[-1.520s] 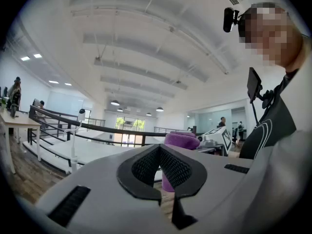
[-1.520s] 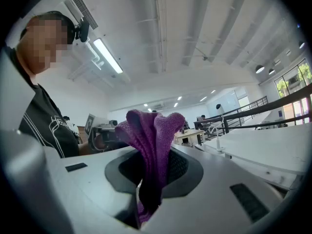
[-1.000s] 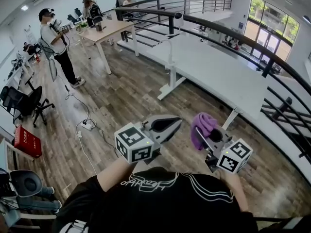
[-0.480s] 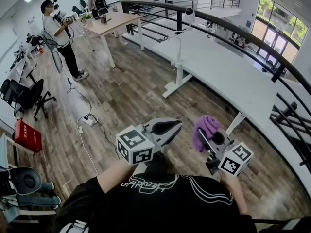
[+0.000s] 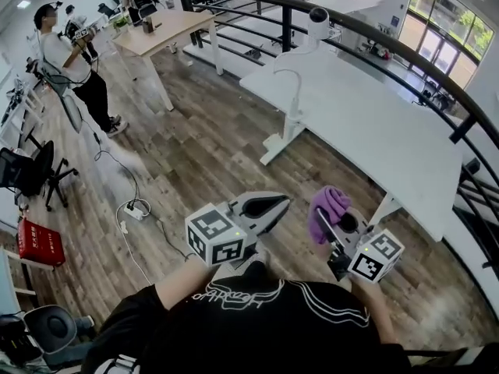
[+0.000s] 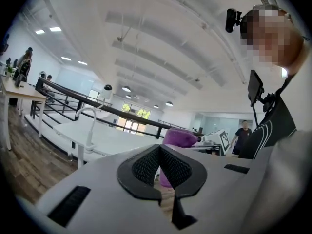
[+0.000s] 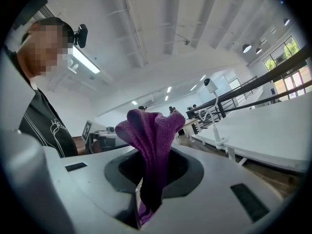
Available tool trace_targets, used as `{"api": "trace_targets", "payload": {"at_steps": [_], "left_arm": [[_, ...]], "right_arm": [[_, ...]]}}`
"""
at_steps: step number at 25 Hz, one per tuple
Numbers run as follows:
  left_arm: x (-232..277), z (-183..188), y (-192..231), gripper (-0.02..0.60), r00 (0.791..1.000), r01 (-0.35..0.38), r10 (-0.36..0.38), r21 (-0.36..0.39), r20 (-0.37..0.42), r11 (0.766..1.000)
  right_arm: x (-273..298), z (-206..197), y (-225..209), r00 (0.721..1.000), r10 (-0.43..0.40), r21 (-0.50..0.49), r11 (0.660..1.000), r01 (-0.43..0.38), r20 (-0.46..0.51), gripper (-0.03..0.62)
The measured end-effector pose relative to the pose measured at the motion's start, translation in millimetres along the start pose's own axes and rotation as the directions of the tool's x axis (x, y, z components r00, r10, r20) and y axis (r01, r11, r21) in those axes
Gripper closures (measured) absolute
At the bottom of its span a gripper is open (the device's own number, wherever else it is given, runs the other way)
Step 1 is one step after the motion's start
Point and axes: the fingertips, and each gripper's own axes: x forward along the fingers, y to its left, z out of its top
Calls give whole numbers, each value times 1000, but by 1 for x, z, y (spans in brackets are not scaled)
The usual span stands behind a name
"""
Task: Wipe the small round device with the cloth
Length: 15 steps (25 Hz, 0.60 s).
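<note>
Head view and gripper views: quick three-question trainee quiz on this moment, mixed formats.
1. True or false: the right gripper is shut on the cloth.
2. The small round device is: A) wrapped in the cloth B) far off, by the white table C) out of view.
3. Fill in: the cloth's colour is ___.
Key: 1 true; 2 B; 3 purple.

No readable text, shirt print illegible
</note>
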Motion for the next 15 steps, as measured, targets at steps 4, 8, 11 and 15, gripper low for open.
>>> {"api": "trace_targets", "payload": {"at_steps": [4,8,11,15], "left_arm": [[13,23,94,575,1000,4,-4,-7,-30,1000],[30,56,162,575,998,49,-48,26,-33,998],[45,66,198,575,997,71,-70,19,-32,997],[64,70,226,575,994,97,-95,25,-48,995]], "right_arm": [[72,18,-52,999,-35,29,999,35,0,536],[127,44,-90,997,-79,-14,997,79,7,536],[150,57,-113,994,-113,-50,992,113,7,536],[159,68,-143,990,-125,43,992,123,60,536]]}}
